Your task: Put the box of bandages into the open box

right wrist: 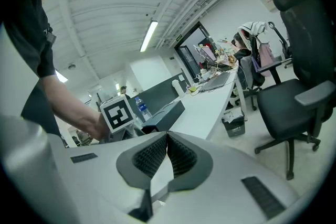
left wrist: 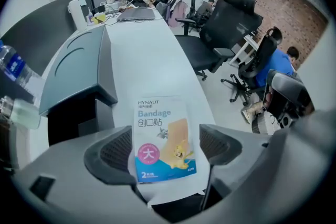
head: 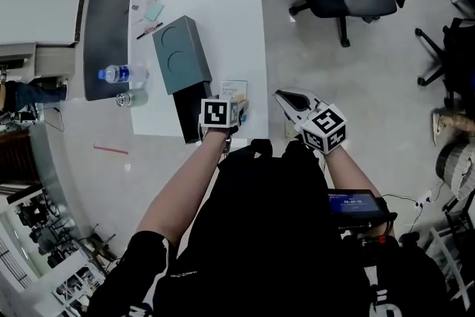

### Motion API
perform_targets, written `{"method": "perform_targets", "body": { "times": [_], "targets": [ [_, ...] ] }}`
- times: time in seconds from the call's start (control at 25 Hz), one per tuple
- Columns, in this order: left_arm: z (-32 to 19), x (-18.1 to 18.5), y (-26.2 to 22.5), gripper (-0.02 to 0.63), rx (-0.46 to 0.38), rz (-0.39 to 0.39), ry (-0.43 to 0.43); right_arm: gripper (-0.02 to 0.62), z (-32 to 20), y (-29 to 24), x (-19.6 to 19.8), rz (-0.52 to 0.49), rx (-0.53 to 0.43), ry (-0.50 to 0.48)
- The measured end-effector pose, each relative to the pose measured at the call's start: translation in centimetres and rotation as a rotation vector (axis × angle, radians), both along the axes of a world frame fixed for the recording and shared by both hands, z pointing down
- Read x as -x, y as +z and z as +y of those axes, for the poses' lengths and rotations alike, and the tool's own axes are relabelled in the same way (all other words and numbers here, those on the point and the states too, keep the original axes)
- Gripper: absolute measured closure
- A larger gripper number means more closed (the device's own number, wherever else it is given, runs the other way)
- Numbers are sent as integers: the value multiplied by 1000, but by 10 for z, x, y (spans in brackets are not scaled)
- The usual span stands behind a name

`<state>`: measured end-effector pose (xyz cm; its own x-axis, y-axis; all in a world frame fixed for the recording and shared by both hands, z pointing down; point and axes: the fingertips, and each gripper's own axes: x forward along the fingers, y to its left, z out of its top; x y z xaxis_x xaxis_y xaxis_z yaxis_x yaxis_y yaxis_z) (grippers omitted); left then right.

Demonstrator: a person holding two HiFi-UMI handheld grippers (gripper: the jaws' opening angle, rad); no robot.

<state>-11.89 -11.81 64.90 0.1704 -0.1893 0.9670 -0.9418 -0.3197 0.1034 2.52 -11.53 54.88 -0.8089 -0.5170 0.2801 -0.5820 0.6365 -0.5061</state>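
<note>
White counter [left wrist: 152, 55] is seen running up the frame, with the box of bandages [left wrist: 161, 139] laid flat on it, low at centre, between the spread left tongs [left wrist: 164, 148], right of the open box [left wrist: 73, 113]. The right tongs [right wrist: 167, 157] are pressed together.

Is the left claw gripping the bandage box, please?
No, the left claw stands wide open, and the bandage box lies loose between its jaws.

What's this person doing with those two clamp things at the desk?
A person works two hand-held grippers at a white table. The left gripper has its jaws open either side of the box of bandages, which lies flat on the table, ungripped. The open box sits beside it. The right gripper is shut and empty.
</note>
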Motion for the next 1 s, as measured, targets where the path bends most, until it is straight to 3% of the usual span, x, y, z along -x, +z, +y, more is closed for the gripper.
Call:
{"method": "perform_targets", "body": {
  "times": [0.6,1.0],
  "targets": [
    [5,4,17,218,89,-21,-26,569,-3,6,-9,-19,30,51],
    [9,3,11,230,92,-1,-31,569,2,5,-5,-21,33,55]
  ]
}}
